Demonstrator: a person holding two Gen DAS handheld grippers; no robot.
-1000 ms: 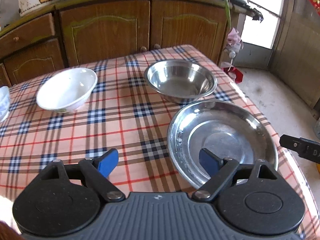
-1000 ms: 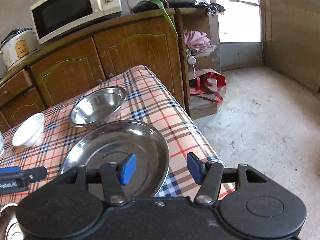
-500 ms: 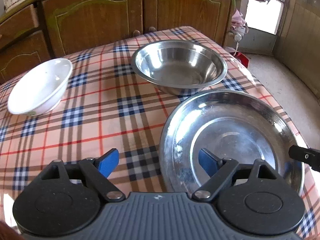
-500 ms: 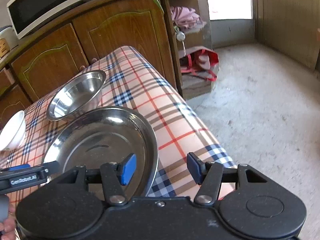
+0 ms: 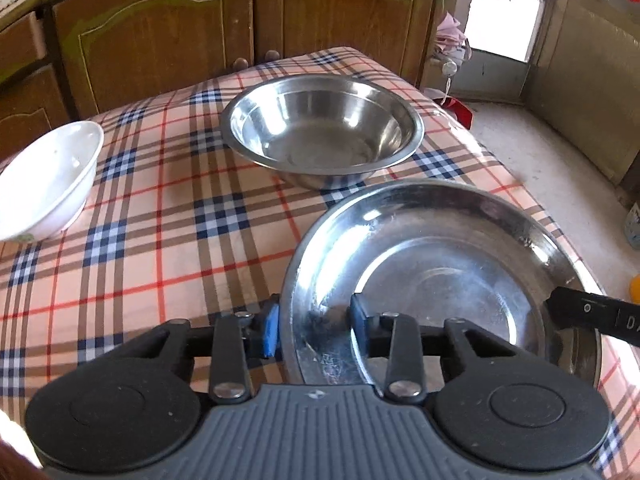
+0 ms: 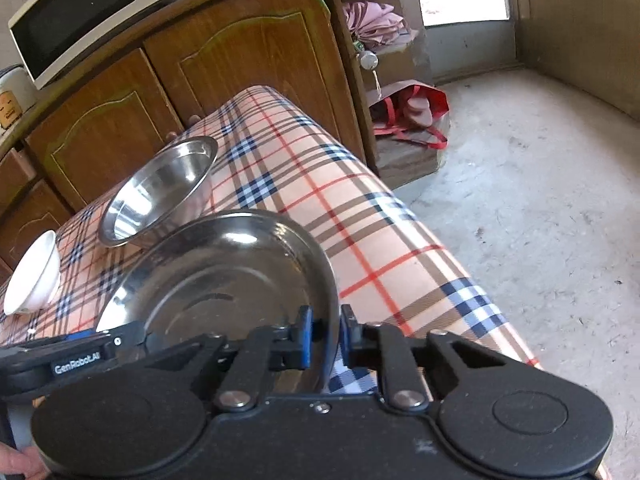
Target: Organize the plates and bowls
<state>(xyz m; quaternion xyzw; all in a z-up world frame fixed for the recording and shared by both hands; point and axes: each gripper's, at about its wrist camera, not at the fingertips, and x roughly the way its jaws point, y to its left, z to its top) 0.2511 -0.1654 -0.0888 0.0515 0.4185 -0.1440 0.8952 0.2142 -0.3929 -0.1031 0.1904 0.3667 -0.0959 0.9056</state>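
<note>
Wooden cupboards back a plaid-clothed worktop [image 5: 168, 216] where the steel plate [image 5: 440, 264] sits at its near right corner, left tongs [image 5: 314, 326] pinching its nine-o'clock rim, right tongs [image 6: 325, 336] clamping three o'clock, both having just closed.

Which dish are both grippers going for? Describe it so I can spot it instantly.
On the plaid table, at the corner nearest the doorway, lies the steel plate. The left gripper and right gripper each clamp its rim, on opposite sides. It is wide and shallow, unlike the deeper steel bowl behind it and the white bowl.
</note>
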